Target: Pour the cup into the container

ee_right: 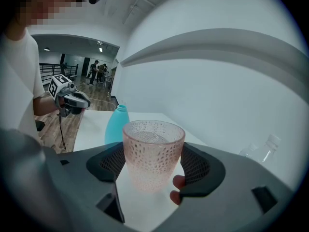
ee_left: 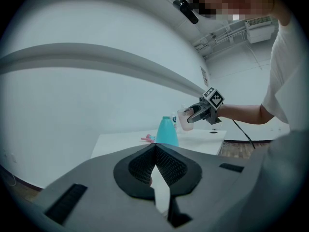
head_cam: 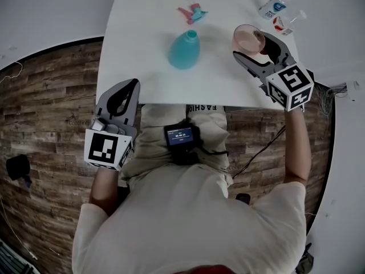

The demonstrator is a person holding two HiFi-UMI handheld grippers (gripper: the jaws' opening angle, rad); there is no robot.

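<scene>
A textured pink cup (head_cam: 247,38) is held upright between the jaws of my right gripper (head_cam: 256,42), above the right part of the white table (head_cam: 148,67). In the right gripper view the cup (ee_right: 153,153) fills the gap of that gripper (ee_right: 154,166), which is shut on it. A teal bottle (head_cam: 184,50) with an uncapped neck stands mid-table, left of the cup; the bottle (ee_right: 116,124) shows behind the cup. My left gripper (head_cam: 131,85) hovers at the table's front left edge, jaws together and empty; in its own view the left gripper (ee_left: 155,151) points toward the bottle (ee_left: 166,131).
A pink and teal spray cap (head_cam: 193,13) lies behind the bottle. Two small clear bottles (head_cam: 274,5) lie at the table's far right corner. Wooden floor surrounds the table, and a cable (head_cam: 256,153) runs along the floor at right.
</scene>
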